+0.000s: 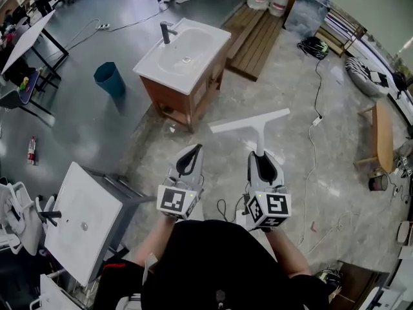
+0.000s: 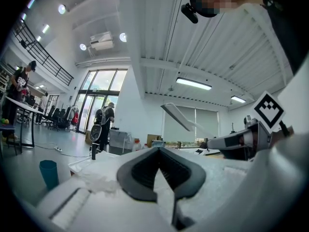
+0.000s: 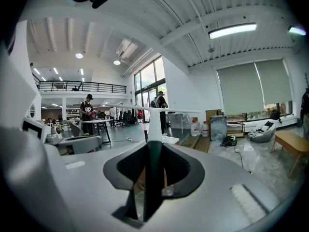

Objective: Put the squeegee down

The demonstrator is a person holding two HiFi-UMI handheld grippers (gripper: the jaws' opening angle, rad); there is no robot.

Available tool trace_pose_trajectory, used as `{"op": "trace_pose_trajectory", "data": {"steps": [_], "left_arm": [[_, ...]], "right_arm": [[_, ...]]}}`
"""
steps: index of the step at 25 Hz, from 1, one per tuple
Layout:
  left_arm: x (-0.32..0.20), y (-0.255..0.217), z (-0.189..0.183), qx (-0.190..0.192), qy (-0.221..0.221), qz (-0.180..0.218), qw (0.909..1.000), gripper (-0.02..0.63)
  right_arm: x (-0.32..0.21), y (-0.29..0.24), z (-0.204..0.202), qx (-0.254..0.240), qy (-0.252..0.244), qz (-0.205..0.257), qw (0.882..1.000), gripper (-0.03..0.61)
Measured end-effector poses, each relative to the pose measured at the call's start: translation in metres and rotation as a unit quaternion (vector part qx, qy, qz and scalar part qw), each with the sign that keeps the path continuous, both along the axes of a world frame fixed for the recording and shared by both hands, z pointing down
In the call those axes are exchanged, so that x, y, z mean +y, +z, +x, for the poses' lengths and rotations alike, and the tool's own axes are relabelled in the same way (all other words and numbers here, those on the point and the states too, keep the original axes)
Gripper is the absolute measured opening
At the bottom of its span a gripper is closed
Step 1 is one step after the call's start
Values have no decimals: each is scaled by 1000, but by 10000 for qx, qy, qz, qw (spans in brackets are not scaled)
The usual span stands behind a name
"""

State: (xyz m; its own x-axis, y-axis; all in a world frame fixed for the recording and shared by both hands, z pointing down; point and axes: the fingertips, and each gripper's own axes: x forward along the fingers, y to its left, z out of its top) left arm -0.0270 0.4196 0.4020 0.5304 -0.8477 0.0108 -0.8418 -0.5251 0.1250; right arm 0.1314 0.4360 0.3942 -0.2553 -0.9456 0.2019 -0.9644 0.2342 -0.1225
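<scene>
The squeegee (image 1: pixel 250 121) is white and T-shaped, with its blade held out in front of me above the floor. My right gripper (image 1: pixel 260 155) is shut on its handle, which runs straight out between the pads (image 3: pixel 153 129) in the right gripper view, with the blade (image 3: pixel 159 110) crosswise at the far end. My left gripper (image 1: pixel 195 150) hangs beside it to the left, its fingertips meeting with nothing between them. From the left gripper view the blade (image 2: pixel 176 116) shows slanting in the air, past the right gripper (image 2: pixel 236 144).
A white washbasin on a wooden cabinet (image 1: pixel 184 57) stands ahead, with a teal bin (image 1: pixel 110 79) to its left. Another white basin (image 1: pixel 84 221) sits at lower left. A wooden bench (image 1: pixel 384 131), a floor cable (image 1: pixel 313 147) and a pallet (image 1: pixel 255 37) lie to the right. People stand far off.
</scene>
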Motion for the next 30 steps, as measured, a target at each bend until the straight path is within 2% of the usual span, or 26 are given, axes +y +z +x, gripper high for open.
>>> {"op": "trace_pose_trajectory", "data": {"steps": [12, 17, 20, 25, 30], "left_arm": [[-94, 3, -53, 125, 418, -21, 9990, 2], [-115, 13, -74, -117, 510, 117, 9986, 2], [-121, 10, -80, -112, 508, 185, 9985, 2], [-128, 9, -88, 173, 336, -76, 9993, 2], [-144, 19, -92, -177, 442, 82, 9988, 2]], "right_arm": [[-85, 3, -54, 76, 476, -25, 9988, 100], [-101, 6, -75, 177, 419, -101, 9989, 100], [-109, 6, -78, 214, 417, -110, 9988, 100], [-123, 3, -84, 195, 432, -33, 9989, 100], [-137, 10, -86, 162, 421, -82, 9989, 100]]}}
